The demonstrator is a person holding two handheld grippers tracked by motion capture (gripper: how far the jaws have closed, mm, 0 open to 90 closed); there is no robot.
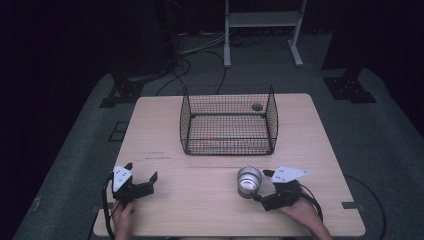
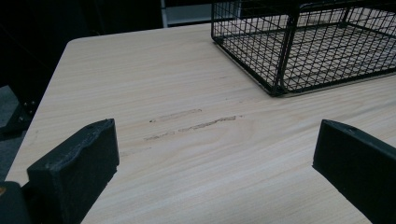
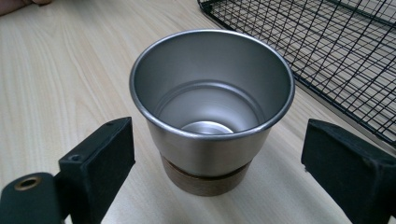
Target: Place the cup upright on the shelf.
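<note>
Two hand-held tools sit low over the pale wood-grain surface (image 1: 210,200), one at each near corner. The right tool (image 1: 260,186) has its jaws spread wide on either side of a shiny steel cup with a brown band at its base (image 3: 211,116); neither jaw touches it. The cup stands upright and empty on the surface, near the front edge of the black wire-mesh basket (image 1: 227,120). The left tool (image 1: 141,171) is likewise wide open over bare wood, gripping nothing, well apart from the cup. Faint scuff marks (image 2: 194,123) lie ahead of it.
</note>
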